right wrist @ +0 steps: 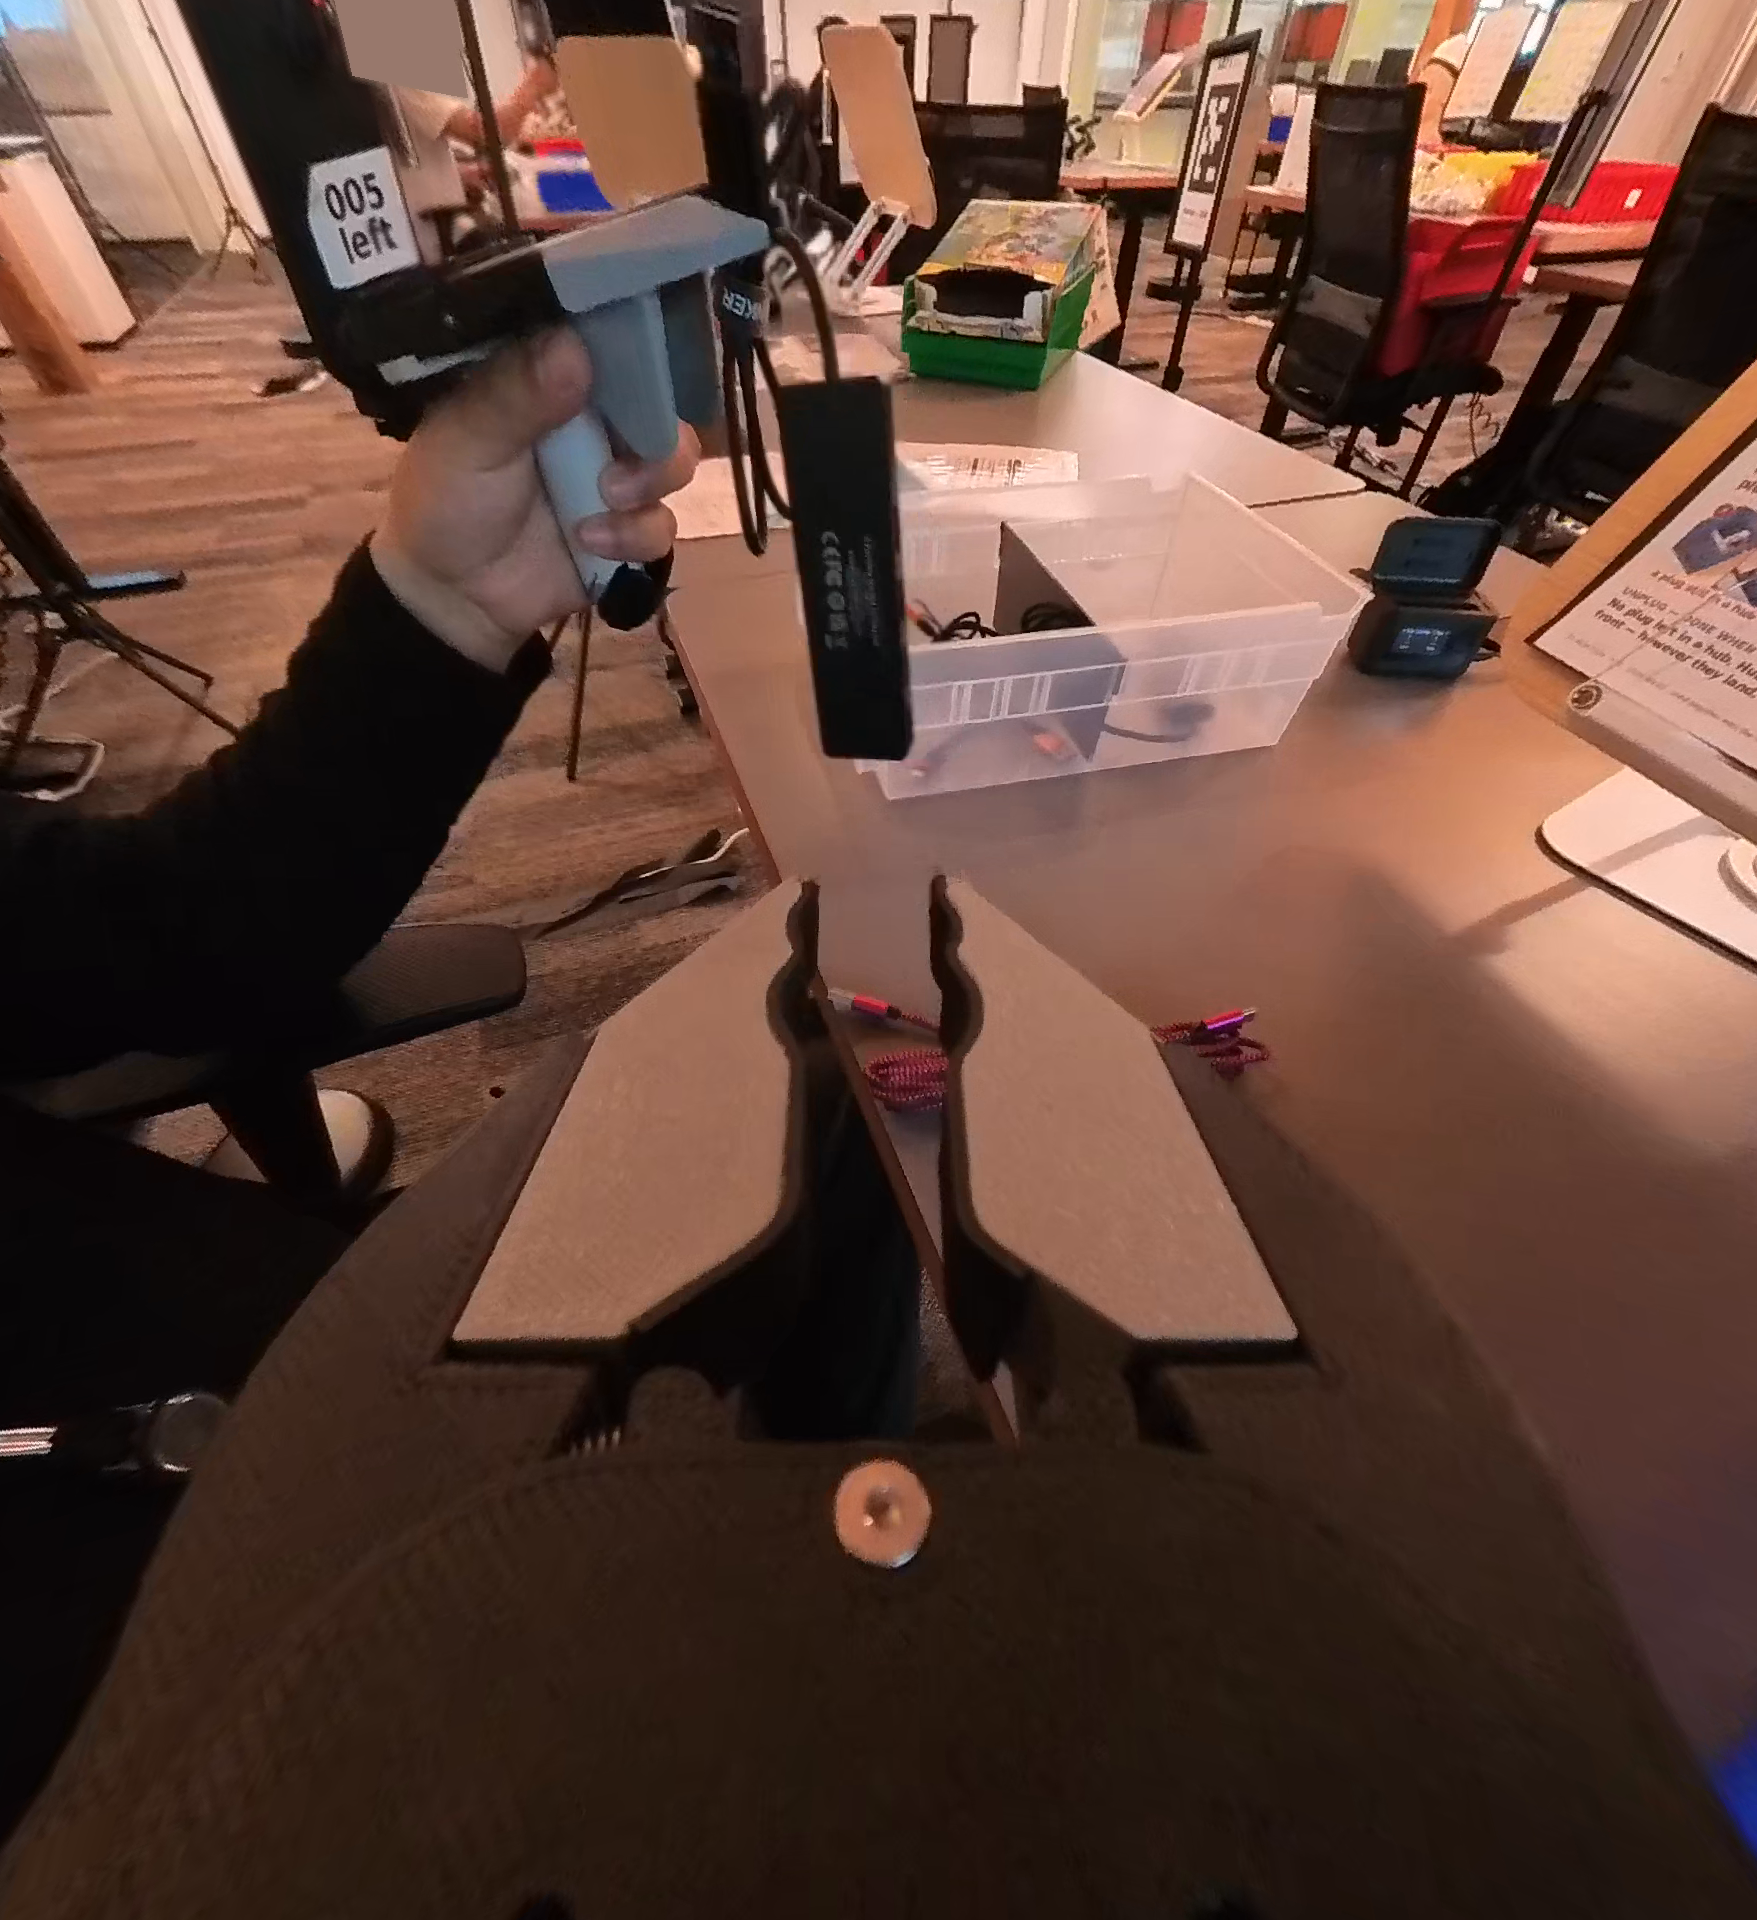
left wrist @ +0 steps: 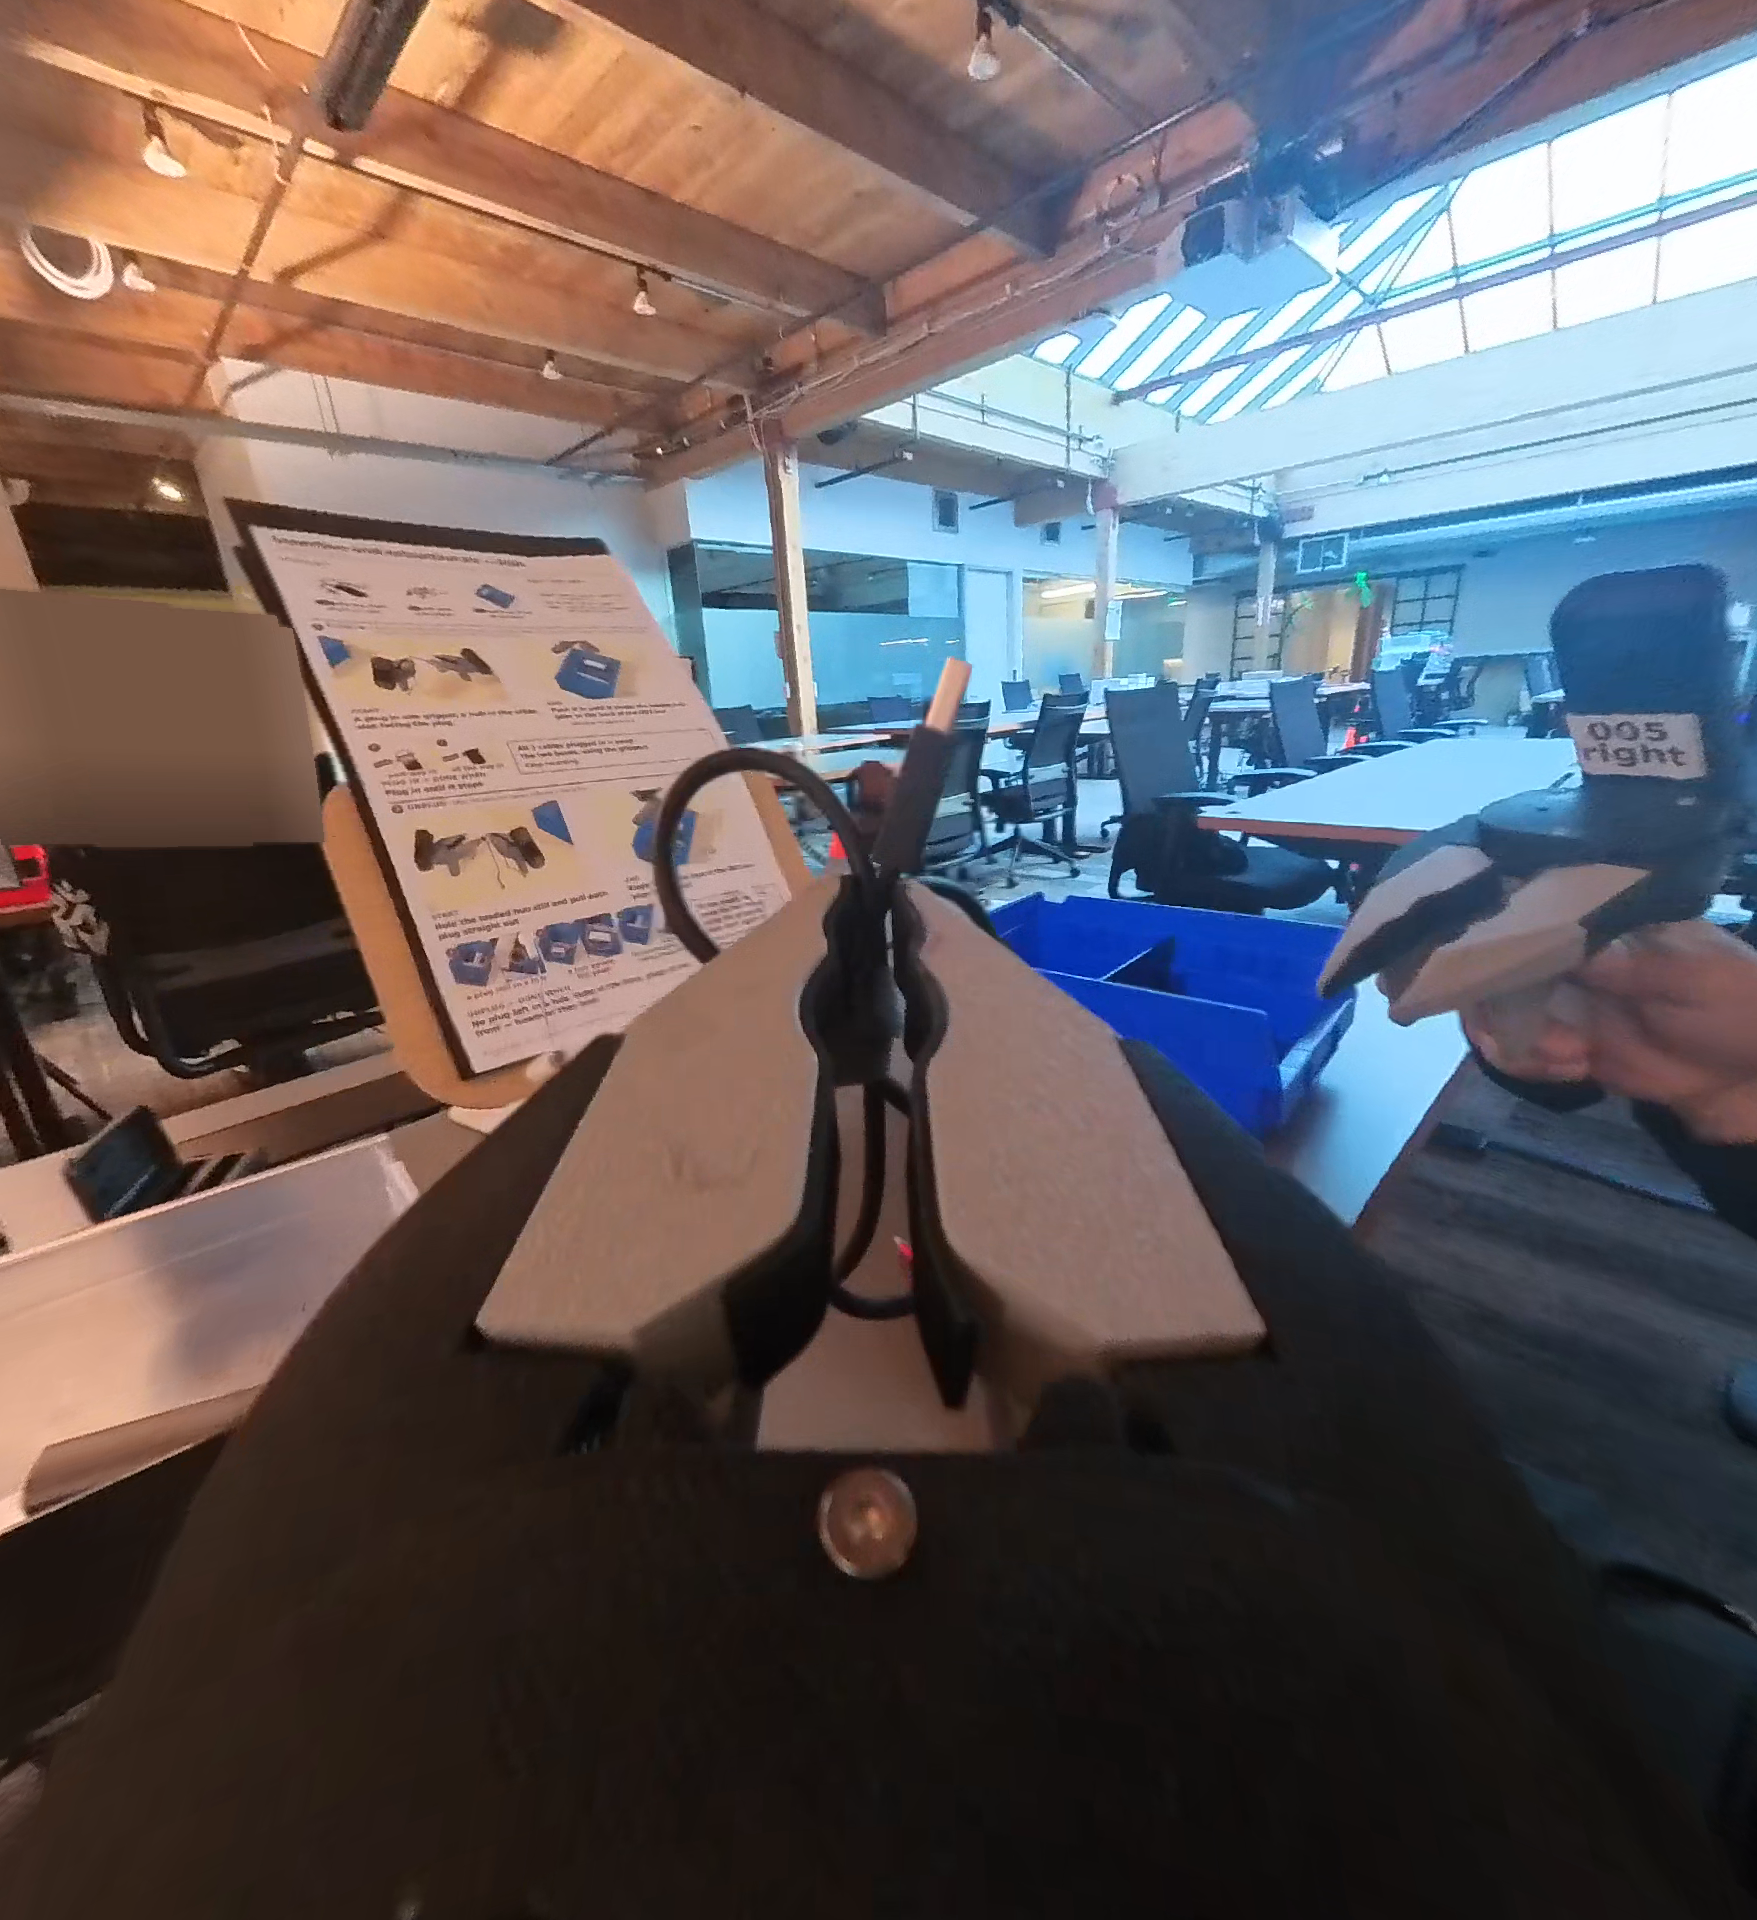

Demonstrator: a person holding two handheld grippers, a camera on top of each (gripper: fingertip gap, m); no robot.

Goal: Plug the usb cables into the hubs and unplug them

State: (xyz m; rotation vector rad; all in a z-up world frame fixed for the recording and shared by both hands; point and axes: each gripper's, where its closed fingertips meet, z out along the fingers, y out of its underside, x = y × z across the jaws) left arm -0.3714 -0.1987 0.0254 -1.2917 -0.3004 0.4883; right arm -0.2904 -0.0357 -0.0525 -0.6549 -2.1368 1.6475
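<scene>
My left gripper (left wrist: 869, 904) is shut on the black cable (left wrist: 682, 831) of a hub, raised above the table. The cable loops up past the fingertips and its USB plug (left wrist: 941, 707) points upward. In the right wrist view the left gripper (right wrist: 739, 301) is at the upper left, and the flat black hub (right wrist: 843, 571) hangs below it on the cable. My right gripper (right wrist: 876, 904) is open and empty, low over the table, below the hub. It also shows in the left wrist view (left wrist: 1393, 966). Two red braided USB cables (right wrist: 905, 1065) (right wrist: 1212, 1039) lie on the table by its fingertips.
A clear plastic bin (right wrist: 1269, 644) with a dark divider and cables inside stands behind the hub. A blue divided bin (left wrist: 1196, 997) is at the table's right. An instruction sheet on a stand (left wrist: 500, 769) and a small black device (right wrist: 1425, 603) stand at the back. Left tips to right tips: about 20 centimeters.
</scene>
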